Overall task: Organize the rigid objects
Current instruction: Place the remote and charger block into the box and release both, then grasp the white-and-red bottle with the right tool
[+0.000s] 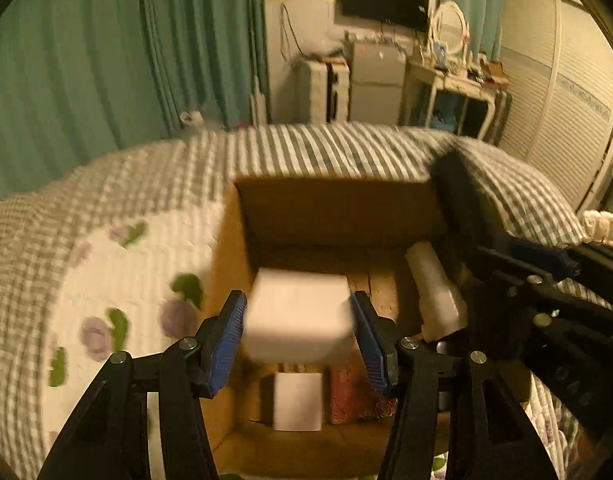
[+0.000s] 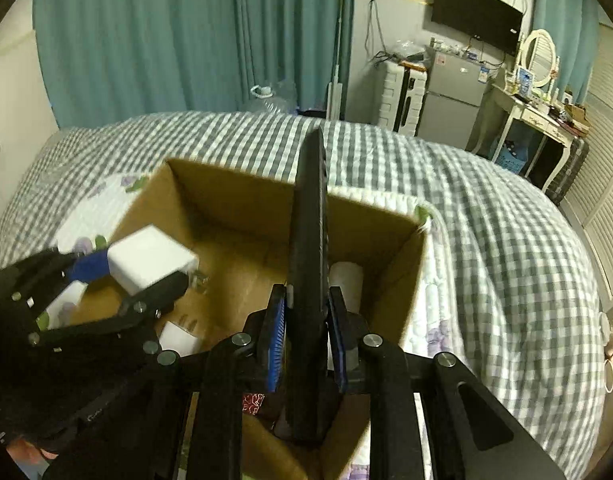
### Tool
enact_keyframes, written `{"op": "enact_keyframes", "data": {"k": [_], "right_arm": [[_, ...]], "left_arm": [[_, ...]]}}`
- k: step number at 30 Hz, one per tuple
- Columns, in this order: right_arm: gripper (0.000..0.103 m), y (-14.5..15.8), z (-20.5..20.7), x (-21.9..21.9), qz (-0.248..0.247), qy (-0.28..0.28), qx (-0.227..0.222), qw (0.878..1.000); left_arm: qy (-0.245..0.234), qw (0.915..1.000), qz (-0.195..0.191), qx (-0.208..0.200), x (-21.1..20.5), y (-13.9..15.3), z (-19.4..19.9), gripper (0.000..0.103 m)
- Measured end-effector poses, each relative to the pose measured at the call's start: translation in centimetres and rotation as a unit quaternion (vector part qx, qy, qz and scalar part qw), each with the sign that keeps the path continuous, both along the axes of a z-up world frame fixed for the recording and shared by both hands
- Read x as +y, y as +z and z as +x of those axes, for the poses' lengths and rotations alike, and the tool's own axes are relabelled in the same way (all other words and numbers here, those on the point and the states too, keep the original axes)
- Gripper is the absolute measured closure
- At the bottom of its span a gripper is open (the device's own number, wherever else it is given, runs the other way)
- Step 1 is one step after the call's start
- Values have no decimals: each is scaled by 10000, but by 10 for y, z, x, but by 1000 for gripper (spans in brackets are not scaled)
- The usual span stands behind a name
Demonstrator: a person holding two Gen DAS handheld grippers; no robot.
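My left gripper (image 1: 298,316) is shut on a white box (image 1: 300,314) and holds it over the open cardboard box (image 1: 330,208) on the bed. The white box also shows in the right wrist view (image 2: 150,260), with the left gripper (image 2: 118,276) at the cardboard box's (image 2: 234,204) left side. My right gripper (image 2: 306,320) is shut on a flat black object (image 2: 310,248), held on edge and upright over the cardboard box's near right part. Inside lie a white cylinder (image 1: 434,284), a small white box (image 1: 298,400) and a red patterned item (image 1: 350,396).
The cardboard box sits on a bed with a grey checked quilt (image 2: 486,216) and a white floral cover (image 1: 118,276). Teal curtains (image 2: 166,40) hang behind. A fridge (image 2: 450,92), a wall TV (image 2: 474,12) and a white dressing table (image 2: 534,116) stand beyond the bed.
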State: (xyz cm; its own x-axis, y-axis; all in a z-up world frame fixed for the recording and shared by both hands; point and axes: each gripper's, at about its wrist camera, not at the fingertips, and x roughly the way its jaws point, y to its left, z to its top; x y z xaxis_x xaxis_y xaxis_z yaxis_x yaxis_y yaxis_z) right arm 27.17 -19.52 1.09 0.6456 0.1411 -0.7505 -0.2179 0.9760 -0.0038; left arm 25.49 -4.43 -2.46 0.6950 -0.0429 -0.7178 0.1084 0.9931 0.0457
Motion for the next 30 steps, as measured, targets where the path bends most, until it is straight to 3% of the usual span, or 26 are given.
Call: {"op": "enact_keyframes", "data": {"k": [3,7,9,16,21,30], "right_arm": [[53,28,-14,-5,-3,-169,-243,9996],[48,67,-42,-13,36,-252,-459,9986],[35,87,-60,-17,40,-312,-615,9976],[18,128,-128,-16,-35,-306,-967,9948],[17,108,-159,-14,-96,-356,-816,9960],[17,8,-159,9,156,-219,6,9996]], "left_arm": [[45,9995,18,-316,2,28,-21,26],[5,9986,54,-527,6,62,-51,19],[-9,9982,76,-599,10,76,-67,19],[51,9965,306,-782,25,99,-119,17],[103,9971,318,-689,40,84,-144,17],[305,9993,51,-223,67,11,-148,17]]}}
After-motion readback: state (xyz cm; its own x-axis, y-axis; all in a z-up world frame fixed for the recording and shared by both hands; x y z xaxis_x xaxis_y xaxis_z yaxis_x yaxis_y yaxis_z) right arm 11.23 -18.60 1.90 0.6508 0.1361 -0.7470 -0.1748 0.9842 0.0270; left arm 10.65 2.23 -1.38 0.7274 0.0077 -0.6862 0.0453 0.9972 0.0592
